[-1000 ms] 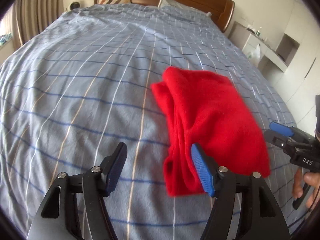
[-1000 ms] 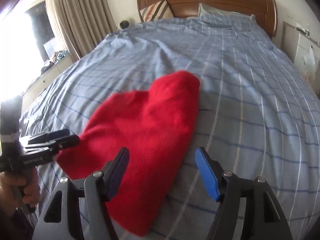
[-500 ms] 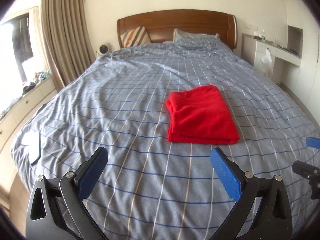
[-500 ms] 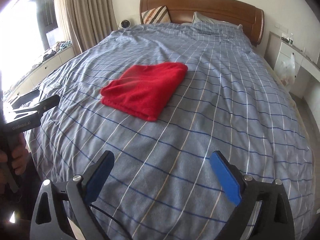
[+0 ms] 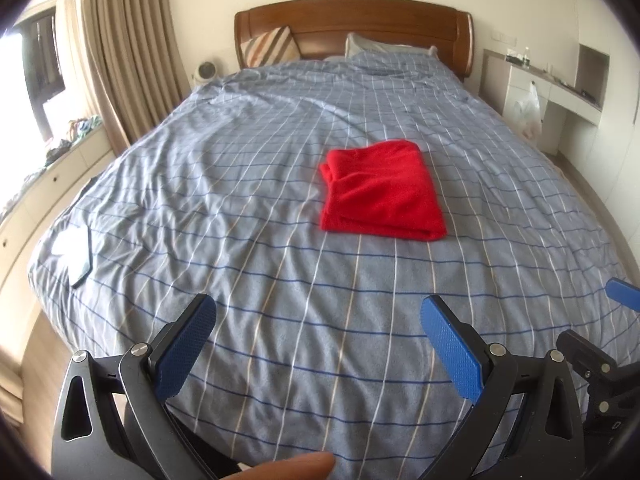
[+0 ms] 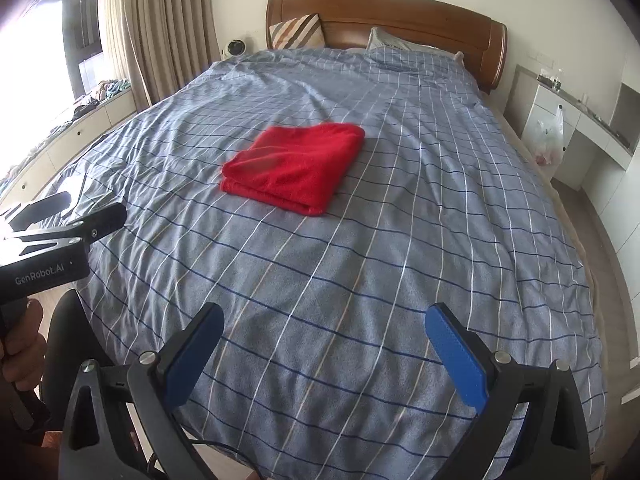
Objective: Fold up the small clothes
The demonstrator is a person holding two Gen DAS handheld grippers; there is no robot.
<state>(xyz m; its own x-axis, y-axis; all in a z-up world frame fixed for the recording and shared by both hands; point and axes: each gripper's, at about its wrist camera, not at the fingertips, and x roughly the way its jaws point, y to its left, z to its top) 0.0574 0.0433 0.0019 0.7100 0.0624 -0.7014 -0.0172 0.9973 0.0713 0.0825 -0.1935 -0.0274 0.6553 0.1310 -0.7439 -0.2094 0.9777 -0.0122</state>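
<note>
A red garment lies folded into a flat rectangle in the middle of the blue checked bed; it also shows in the right wrist view. My left gripper is open and empty, held back over the foot of the bed, well short of the garment. My right gripper is also open and empty, likewise far from the garment. The left gripper shows at the left edge of the right wrist view.
A wooden headboard with a striped pillow stands at the far end. Curtains and a low cabinet run along the left. A white desk with a plastic bag stands at the right. A dark flat object lies near the bed's left corner.
Both grippers have let go of the red garment, opened wide and pulled back to the foot of the bed. The garment now lies folded and still.
</note>
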